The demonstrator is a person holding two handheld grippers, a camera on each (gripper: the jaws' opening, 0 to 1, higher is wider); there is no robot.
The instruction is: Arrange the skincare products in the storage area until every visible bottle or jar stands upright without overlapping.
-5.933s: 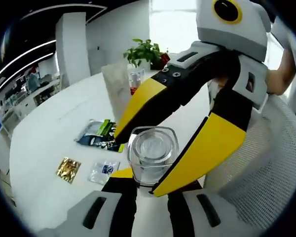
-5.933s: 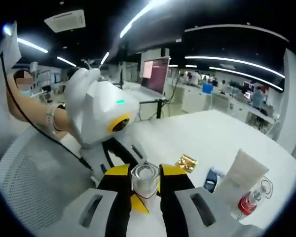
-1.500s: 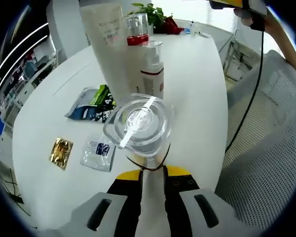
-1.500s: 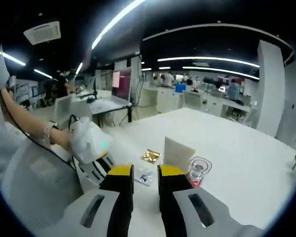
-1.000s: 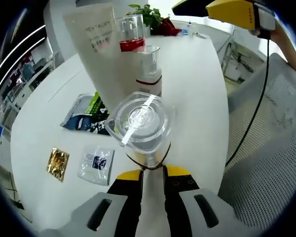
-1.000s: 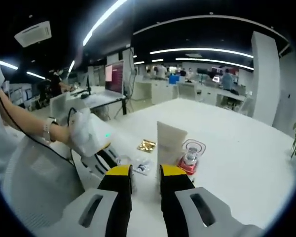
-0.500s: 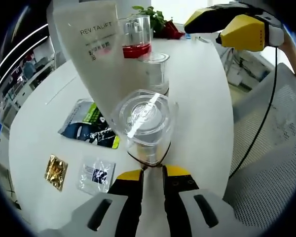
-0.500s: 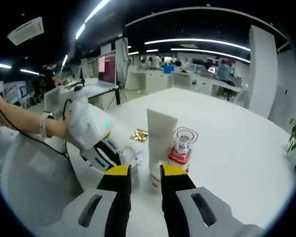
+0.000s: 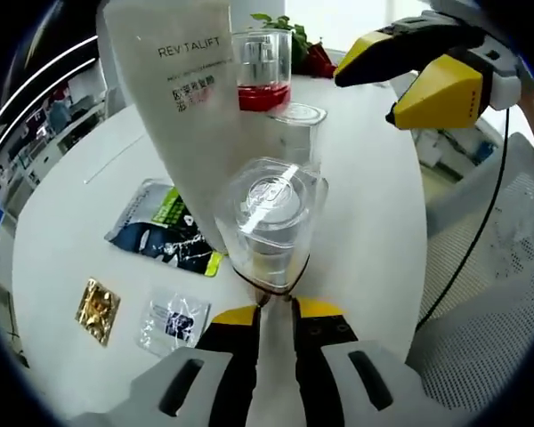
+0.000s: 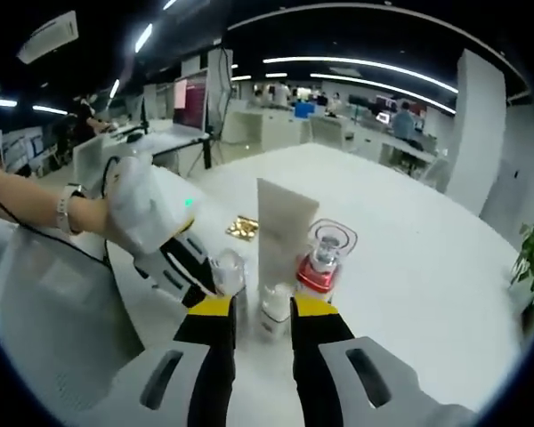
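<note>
My left gripper (image 9: pixel 274 307) is shut on a clear bottle with a clear cap (image 9: pixel 271 218), held upright close in front of a white tube marked REV TALIFT (image 9: pixel 182 98). Behind stand a red-collared bottle (image 9: pixel 262 71) and a small white bottle with a clear cap (image 9: pixel 298 124). The right gripper (image 9: pixel 367 93) hangs at the upper right, jaws apart. In the right gripper view my right gripper (image 10: pixel 262 313) is open, with the small white bottle (image 10: pixel 271 311) just beyond its tips. The tube (image 10: pixel 285 236), red-collared bottle (image 10: pixel 323 258) and the left gripper (image 10: pixel 212 277) with the clear bottle (image 10: pixel 227 271) stand ahead.
On the round white table (image 9: pixel 374 231) lie a blue-green sachet (image 9: pixel 165 227), a gold sachet (image 9: pixel 96 310) and a small clear sachet (image 9: pixel 172 322). A white mesh chair (image 9: pixel 489 294) stands at the table's edge. A potted plant (image 9: pixel 289 27) sits at the far side.
The held clear bottle has come closer to the tube and the other bottles. The right gripper has moved in toward the group and now shows larger in the left gripper view.
</note>
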